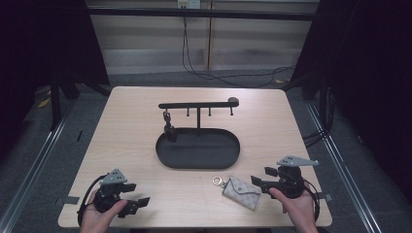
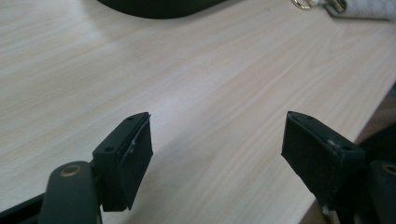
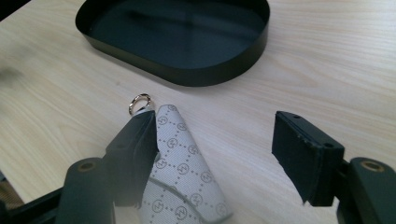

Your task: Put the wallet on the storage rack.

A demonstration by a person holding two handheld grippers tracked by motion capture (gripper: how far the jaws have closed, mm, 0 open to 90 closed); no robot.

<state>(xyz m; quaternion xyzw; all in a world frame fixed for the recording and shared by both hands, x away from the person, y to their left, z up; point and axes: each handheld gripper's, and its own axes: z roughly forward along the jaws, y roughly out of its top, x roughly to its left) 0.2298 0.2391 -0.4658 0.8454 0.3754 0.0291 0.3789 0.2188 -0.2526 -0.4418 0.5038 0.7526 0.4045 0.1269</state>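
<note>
The pale wood tabletop point(image 1: 126, 126) stood on grey carpet, with dark curtains at both sides of the frame and a cable trailing along the far wall. A black oval tray point(image 1: 197, 148) sat at centre. Lower right lay a patterned pouch point(image 1: 241, 192), just beside the right gripper point(image 1: 260, 182). The left gripper point(image 1: 135, 196) rested lower left. Both had their jaws apart, empty.

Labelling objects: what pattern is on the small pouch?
Pale grey pouch with a dotted diamond monogram; right gripper view.

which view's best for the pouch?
Right gripper view: the pouch lies close, its monogram print and ring sharp. The high view shows it whole but small beside the tray. The left gripper view catches just its clipped end.
</note>
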